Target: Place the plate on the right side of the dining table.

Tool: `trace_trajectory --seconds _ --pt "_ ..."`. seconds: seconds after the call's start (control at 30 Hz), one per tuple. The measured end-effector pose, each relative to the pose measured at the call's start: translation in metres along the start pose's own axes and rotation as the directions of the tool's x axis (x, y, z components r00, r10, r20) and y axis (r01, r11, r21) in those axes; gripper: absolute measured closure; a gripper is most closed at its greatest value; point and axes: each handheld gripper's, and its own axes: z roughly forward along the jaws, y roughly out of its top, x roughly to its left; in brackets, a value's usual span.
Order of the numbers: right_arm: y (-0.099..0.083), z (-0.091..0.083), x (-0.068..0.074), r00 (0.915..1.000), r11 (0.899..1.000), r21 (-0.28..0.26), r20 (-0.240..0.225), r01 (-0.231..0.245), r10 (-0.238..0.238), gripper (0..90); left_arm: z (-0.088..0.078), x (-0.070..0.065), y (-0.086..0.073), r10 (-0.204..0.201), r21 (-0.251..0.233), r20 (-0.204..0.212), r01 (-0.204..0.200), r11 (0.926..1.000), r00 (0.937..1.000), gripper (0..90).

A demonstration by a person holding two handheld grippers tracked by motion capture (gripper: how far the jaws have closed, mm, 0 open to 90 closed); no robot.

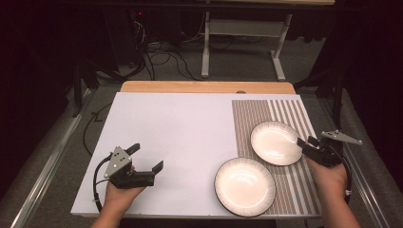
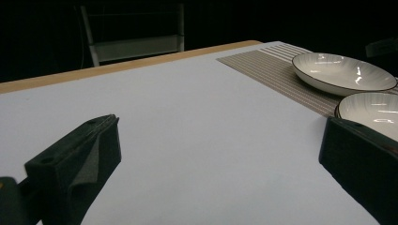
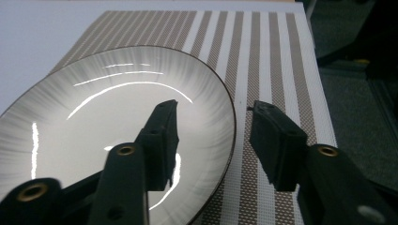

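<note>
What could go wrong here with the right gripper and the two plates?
1. The right gripper straddles the far plate's rim with open jaws; closing off-centre might chip the rim or let the glossy plate slip.
2. The near plate lies close beside it, half off the striped placemat; dragging the far plate could knock them together.
3. The near plate sits near the table edge, so a nudge may push it off.

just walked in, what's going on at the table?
A person works two plates with handheld tongs. The right tongs straddle the rim of the far plate on the striped placemat, one jaw over the plate, one outside, pads not pressing on it. The near plate lies half on the mat, half on the white table cover. The left tongs rest open on the cover, holding nothing.
</note>
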Motion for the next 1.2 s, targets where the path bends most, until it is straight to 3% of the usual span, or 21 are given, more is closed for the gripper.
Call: trace_trajectory --seconds 0.13,0.27,0.33,0.5,0.77,1.03,1.2 --pt "-0.002 -0.010 0.011 0.9985 0.999 -0.050 -0.052 0.016 -0.019 40.5 -0.003 0.000 0.000 -0.008 -0.005 -0.004 0.008 1.0000 1.0000 0.0" --pt "-0.002 -0.019 0.028 0.9914 0.994 -0.091 -0.112 0.057 -0.068 29.3 -0.004 -0.002 0.000 -0.011 -0.003 -0.006 0.011 0.9999 0.9999 0.0" --pt "-0.002 -0.024 0.038 0.9850 0.992 -0.113 -0.152 0.064 -0.081 24.2 -0.003 -0.003 0.000 -0.010 0.002 -0.004 0.010 0.9999 0.9999 0.0" --pt "-0.002 -0.036 0.068 0.9592 0.977 -0.164 -0.226 0.135 -0.170 14.6 -0.002 -0.008 0.000 0.012 0.005 -0.001 -0.012 0.9999 0.9999 0.0" --pt "-0.002 -0.048 0.092 0.9396 0.964 -0.213 -0.267 0.159 -0.214 0.7 -0.007 -0.009 0.002 0.015 -0.004 0.010 -0.015 0.9999 0.9998 0.0" --pt "-0.007 -0.055 0.109 0.9212 0.956 -0.225 -0.299 0.186 -0.249 0.6 -0.012 -0.017 0.006 0.046 -0.028 0.018 -0.046 0.9986 0.9988 0.0" --pt "-0.008 -0.055 0.112 0.9207 0.955 -0.224 -0.296 0.192 -0.255 0.6 -0.012 -0.017 0.006 0.044 -0.024 0.019 -0.043 0.9988 0.9989 0.0"
